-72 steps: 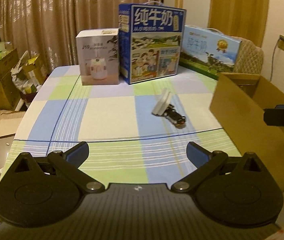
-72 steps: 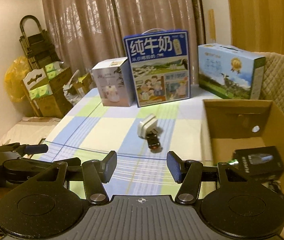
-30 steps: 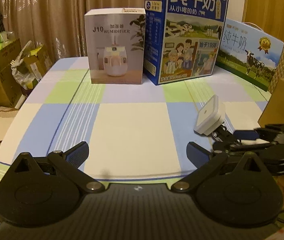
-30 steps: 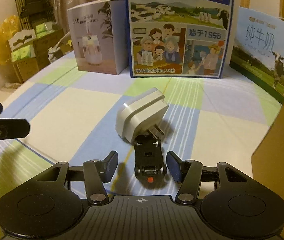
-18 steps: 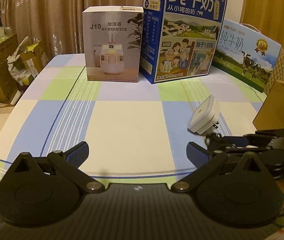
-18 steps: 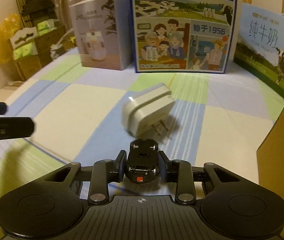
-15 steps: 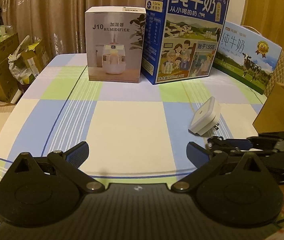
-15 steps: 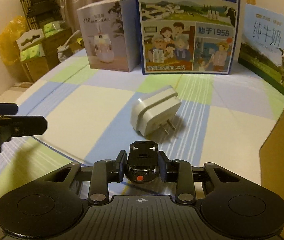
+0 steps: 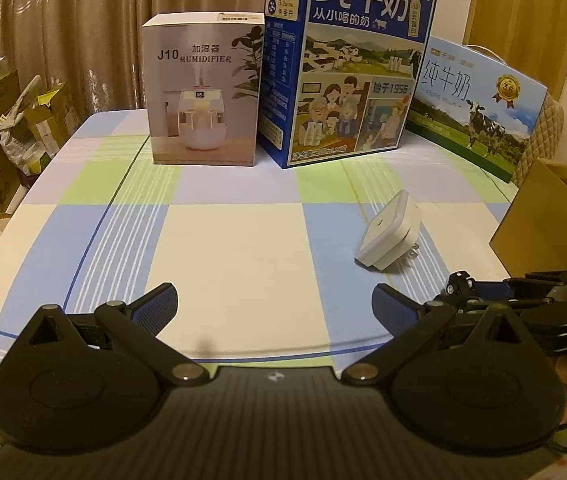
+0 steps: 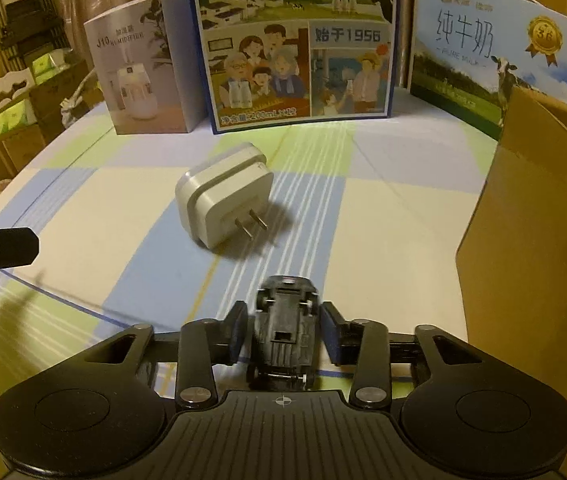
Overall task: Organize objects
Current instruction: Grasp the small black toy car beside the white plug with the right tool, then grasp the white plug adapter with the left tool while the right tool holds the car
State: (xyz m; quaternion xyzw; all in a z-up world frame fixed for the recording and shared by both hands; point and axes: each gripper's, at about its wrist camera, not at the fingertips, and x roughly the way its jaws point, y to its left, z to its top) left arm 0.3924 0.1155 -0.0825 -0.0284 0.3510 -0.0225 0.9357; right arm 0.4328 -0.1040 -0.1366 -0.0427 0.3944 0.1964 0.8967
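Your right gripper (image 10: 285, 332) clamps the toy car (image 10: 284, 330) (underside up); the cardboard box (image 10: 535, 216) stands immediately to its right.

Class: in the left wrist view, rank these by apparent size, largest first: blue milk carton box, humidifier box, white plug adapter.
1. Blue milk carton box
2. Humidifier box
3. White plug adapter, smallest though it lies nearest the camera.
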